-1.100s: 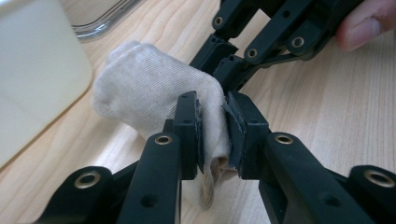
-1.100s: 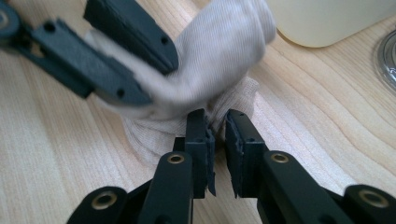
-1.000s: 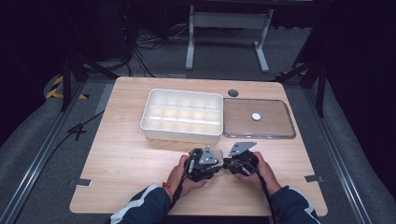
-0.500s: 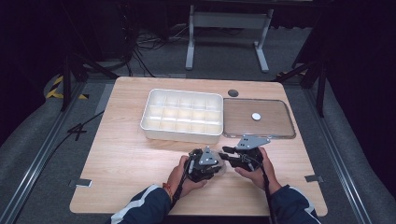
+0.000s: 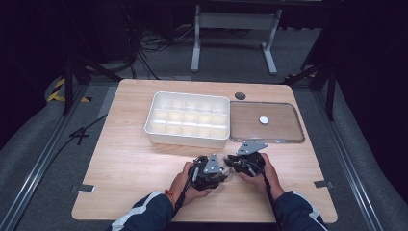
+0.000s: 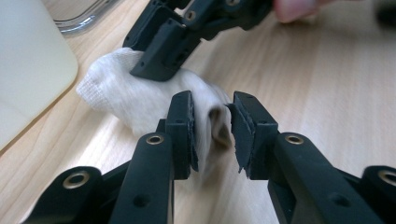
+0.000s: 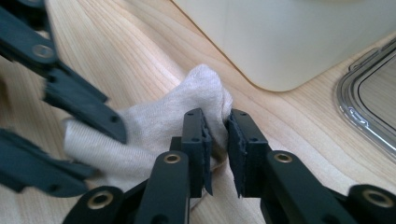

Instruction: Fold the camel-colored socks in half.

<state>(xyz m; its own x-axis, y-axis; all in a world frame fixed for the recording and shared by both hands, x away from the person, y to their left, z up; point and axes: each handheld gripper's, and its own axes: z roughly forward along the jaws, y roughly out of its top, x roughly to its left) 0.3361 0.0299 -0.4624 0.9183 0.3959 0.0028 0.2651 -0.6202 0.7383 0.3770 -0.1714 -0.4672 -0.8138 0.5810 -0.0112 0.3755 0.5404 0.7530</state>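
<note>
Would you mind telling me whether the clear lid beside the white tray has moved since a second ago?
No. The clear lid lies beside the white tray, as before.

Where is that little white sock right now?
The white sock lies on the wooden table near its front edge, between the left gripper and right gripper, before the compartment tray.

A white compartment tray [image 5: 187, 119] sits on the wooden table [image 5: 120, 163]. Just beside it on the right lies a clear lid [image 5: 267, 122] with a small white disc [image 5: 263, 120] on it.
</note>
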